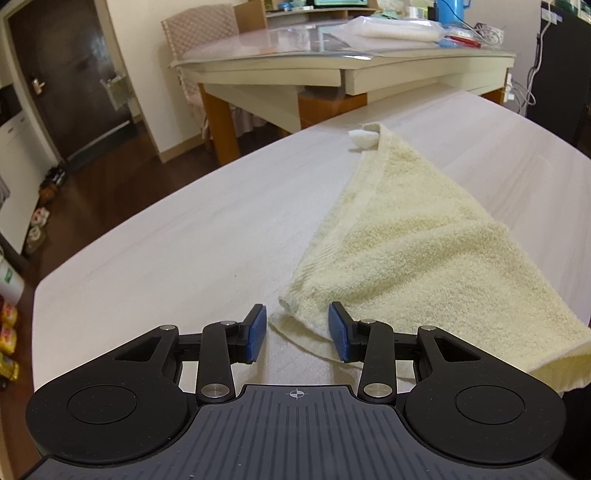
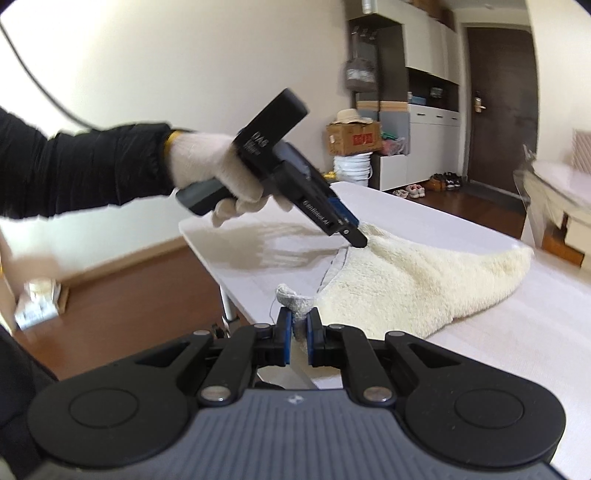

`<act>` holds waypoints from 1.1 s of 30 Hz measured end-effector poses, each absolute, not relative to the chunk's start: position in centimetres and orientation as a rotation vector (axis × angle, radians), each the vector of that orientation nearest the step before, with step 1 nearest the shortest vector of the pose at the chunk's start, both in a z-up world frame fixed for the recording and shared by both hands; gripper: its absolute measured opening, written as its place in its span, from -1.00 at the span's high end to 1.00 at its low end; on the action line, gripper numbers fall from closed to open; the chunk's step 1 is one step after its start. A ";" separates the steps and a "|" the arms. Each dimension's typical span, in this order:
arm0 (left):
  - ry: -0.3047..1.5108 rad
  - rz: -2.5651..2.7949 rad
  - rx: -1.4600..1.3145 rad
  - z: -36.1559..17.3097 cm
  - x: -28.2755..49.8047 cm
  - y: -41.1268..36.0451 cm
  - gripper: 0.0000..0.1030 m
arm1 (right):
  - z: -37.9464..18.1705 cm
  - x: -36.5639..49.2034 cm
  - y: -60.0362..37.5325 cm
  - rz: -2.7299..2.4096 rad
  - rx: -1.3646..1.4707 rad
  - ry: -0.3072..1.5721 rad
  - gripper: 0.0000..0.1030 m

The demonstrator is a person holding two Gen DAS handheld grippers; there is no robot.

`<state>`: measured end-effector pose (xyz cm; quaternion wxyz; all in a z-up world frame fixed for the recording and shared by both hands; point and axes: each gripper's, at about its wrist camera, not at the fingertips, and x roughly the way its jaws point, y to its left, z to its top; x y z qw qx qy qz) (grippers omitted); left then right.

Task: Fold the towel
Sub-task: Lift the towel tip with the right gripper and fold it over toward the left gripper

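A cream terry towel (image 1: pixel 413 236) lies partly folded on the white table (image 1: pixel 166 240). Its far corner is curled up and its near corner lies between my left fingers. My left gripper (image 1: pixel 297 332) is open around that near corner, low over the table. In the right wrist view the towel (image 2: pixel 417 280) lies bunched, and my right gripper (image 2: pixel 298 326) is shut on a grey-looking corner of it. The left gripper (image 2: pixel 356 236) shows there too, held by a white-gloved hand, its tip at the towel's far edge.
A glass-topped table (image 1: pixel 332 55) with clutter and a chair (image 1: pixel 199 33) stand beyond the white table. The table's left edge drops to a dark wood floor (image 1: pixel 103 192). Boxes, buckets and shoes (image 2: pixel 428 186) sit by a cabinet and door.
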<state>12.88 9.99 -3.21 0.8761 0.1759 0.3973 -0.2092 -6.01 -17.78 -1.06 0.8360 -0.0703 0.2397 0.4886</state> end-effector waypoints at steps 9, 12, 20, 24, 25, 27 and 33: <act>0.819 -0.416 0.393 -3.2 12.2 9.7 0.21 | -0.5 -5.4 -18.9 0.998 -0.052 0.506 0.86; 0.822 -0.409 0.380 -3.2 11.7 9.9 0.21 | -0.1 -5.0 -18.9 1.006 -0.061 0.499 0.87; 0.837 -0.405 0.358 -3.0 11.0 10.4 0.21 | 1.8 -2.7 -18.9 1.078 -0.098 0.479 0.87; 0.838 -0.404 0.356 -3.0 10.4 10.8 0.20 | 3.4 0.0 -19.4 1.110 -0.091 0.456 0.88; 0.838 -0.405 0.355 -3.0 10.3 10.9 0.20 | 3.9 1.0 -19.6 1.115 -0.090 0.450 0.88; 0.839 -0.409 0.347 -3.0 9.9 11.3 0.20 | 4.8 3.2 -19.9 1.121 -0.091 0.442 0.88; 0.837 -0.397 0.312 -3.0 8.9 12.0 0.20 | 5.9 11.2 -20.1 1.134 -0.082 0.457 0.88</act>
